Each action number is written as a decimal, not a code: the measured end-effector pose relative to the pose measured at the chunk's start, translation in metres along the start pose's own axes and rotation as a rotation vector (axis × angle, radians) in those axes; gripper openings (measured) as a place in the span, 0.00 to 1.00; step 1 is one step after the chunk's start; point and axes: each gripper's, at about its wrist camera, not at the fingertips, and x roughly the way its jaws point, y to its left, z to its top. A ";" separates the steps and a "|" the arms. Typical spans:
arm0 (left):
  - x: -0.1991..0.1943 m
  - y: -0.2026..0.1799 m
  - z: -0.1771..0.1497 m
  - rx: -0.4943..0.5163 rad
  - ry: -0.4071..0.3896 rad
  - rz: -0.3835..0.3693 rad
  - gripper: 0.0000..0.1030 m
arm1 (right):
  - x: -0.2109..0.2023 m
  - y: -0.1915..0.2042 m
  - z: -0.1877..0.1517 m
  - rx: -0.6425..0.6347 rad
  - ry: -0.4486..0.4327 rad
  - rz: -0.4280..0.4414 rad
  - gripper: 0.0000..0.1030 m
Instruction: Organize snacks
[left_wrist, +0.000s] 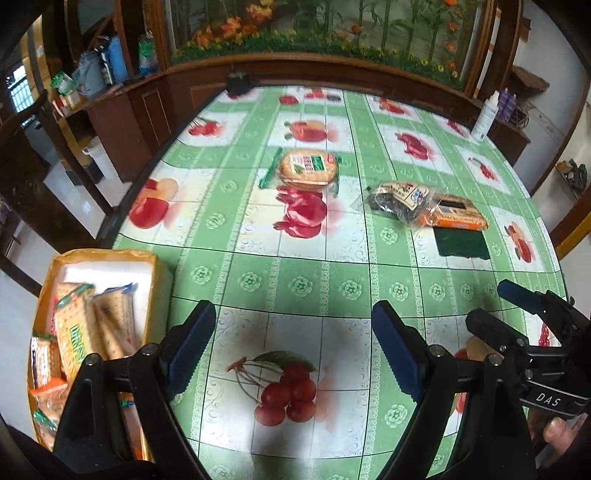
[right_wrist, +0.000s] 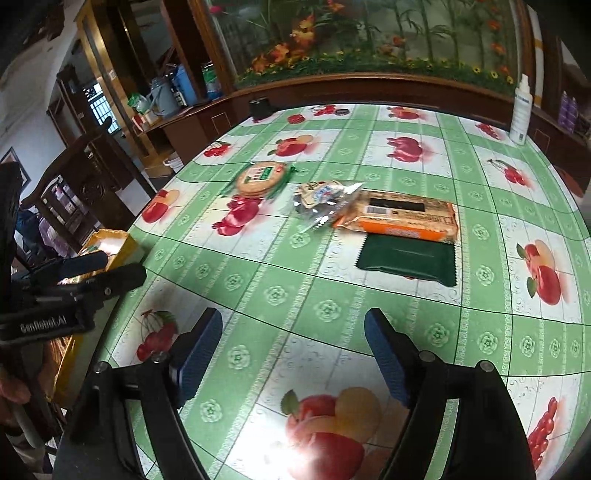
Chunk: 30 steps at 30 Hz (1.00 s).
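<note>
A yellow box (left_wrist: 157, 280) holding several cracker packs (left_wrist: 79, 332) sits at the table's left edge, just left of my open, empty left gripper (left_wrist: 293, 314). A round cracker pack (left_wrist: 308, 170) lies mid-table. A clear bag of dark snacks (left_wrist: 395, 201), an orange cracker pack (left_wrist: 458, 218) and a dark green packet (left_wrist: 461, 243) lie to the right. My right gripper (right_wrist: 293, 319) is open and empty above the near table. Ahead of it lie the green packet (right_wrist: 406, 260), orange pack (right_wrist: 402, 216), clear bag (right_wrist: 321, 199) and round pack (right_wrist: 262, 179). The box (right_wrist: 129, 245) shows at left.
The table has a green fruit-print cloth (left_wrist: 295, 258). A white bottle (right_wrist: 521, 110) stands at its far right corner and a small black object (right_wrist: 260, 107) at the far edge. A wooden cabinet and shelves with clutter run behind. A wooden chair (right_wrist: 85, 181) stands left.
</note>
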 end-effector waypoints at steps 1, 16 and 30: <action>0.003 0.001 0.004 -0.004 0.011 -0.012 0.84 | 0.001 -0.002 0.001 0.002 0.004 -0.004 0.77; 0.056 0.019 0.089 -0.056 0.079 -0.005 0.84 | 0.025 -0.005 0.070 -0.176 -0.022 -0.085 0.79; 0.142 0.013 0.151 -0.075 0.155 -0.115 0.84 | 0.083 -0.001 0.109 -0.264 0.040 -0.091 0.82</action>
